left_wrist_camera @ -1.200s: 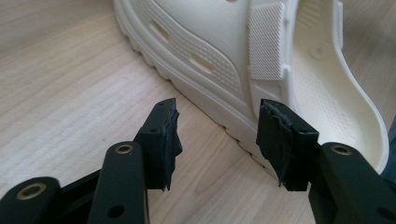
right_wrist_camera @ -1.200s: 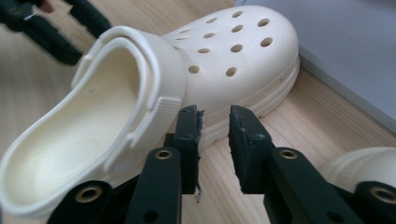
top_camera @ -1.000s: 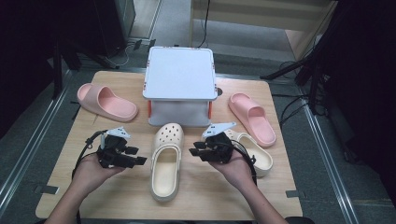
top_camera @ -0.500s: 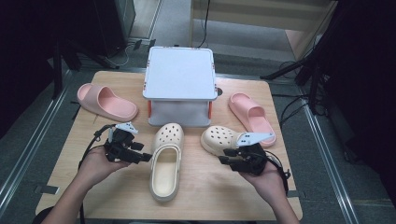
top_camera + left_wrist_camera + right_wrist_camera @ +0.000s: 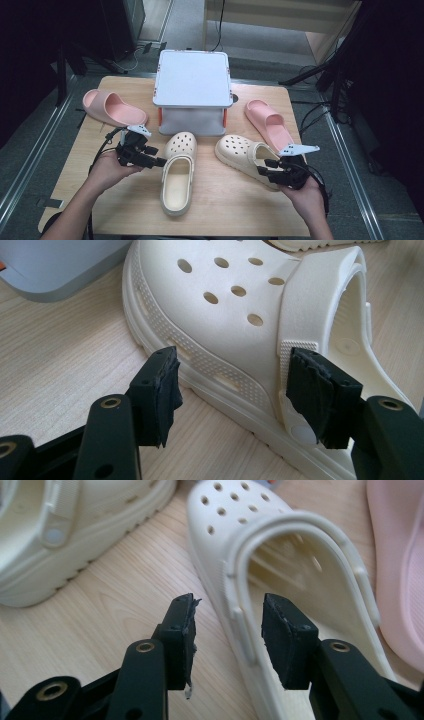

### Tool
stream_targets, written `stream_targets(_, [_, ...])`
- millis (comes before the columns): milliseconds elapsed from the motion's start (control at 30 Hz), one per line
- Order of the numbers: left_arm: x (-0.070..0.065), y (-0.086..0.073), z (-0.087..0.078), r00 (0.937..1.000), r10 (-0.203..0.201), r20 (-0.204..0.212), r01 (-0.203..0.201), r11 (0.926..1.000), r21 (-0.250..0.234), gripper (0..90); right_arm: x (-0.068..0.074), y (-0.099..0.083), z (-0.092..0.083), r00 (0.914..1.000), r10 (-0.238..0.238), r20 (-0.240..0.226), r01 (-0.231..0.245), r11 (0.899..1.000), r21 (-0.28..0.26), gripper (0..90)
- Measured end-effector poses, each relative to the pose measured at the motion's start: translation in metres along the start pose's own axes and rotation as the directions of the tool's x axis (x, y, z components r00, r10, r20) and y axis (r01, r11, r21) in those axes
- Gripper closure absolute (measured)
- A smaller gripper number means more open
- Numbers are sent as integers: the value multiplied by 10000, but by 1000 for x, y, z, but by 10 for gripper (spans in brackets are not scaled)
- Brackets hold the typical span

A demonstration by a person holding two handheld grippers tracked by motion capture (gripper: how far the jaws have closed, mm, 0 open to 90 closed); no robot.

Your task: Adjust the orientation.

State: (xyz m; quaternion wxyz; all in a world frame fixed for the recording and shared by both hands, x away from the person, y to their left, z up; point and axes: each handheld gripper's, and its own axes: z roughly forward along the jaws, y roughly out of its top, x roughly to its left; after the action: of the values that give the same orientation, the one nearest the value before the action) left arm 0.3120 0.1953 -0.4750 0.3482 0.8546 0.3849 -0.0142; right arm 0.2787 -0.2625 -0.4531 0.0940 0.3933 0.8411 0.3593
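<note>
Two cream clogs lie on the wooden table (image 5: 225, 210) in front of a grey box. In the high view my left gripper (image 5: 158, 161) sits at the left flank of the left clog (image 5: 177, 175). The left gripper view shows its jaws wide open (image 5: 237, 385), with the side and strap rivet of that clog (image 5: 225, 315) between them and no pad pressing. My right gripper (image 5: 265, 168) is at the heel of the right clog (image 5: 245, 152). Its jaws (image 5: 230, 630) have just been opening and straddle the side rim of that clog (image 5: 250, 555) without squeezing it.
A grey box (image 5: 192, 85) on orange legs stands at the back centre. One pink slide (image 5: 112, 107) lies at the left, another pink slide (image 5: 267, 122) at the right, close beside the right clog. Dark floor and cables surround the table.
My right hand has moved right, from between the clogs to the right clog's heel. The left gripper has edged slightly toward the left clog.
</note>
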Motion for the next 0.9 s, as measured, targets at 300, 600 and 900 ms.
stream_targets(300, [-2,-3,-2,9996,199,-182,-196,9997,152,379,-12,1,29,9999,-44,-121,53,9974,720,575])
stream_targets(600, [-6,-17,-9,9995,-9,-319,13,9999,108,378,-8,11,44,9982,-363,-470,415,9924,1157,710])
stream_targets(900, [-5,-28,-16,9984,-314,-478,316,9995,28,379,0,32,42,9954,244,-929,-143,9940,1080,776])
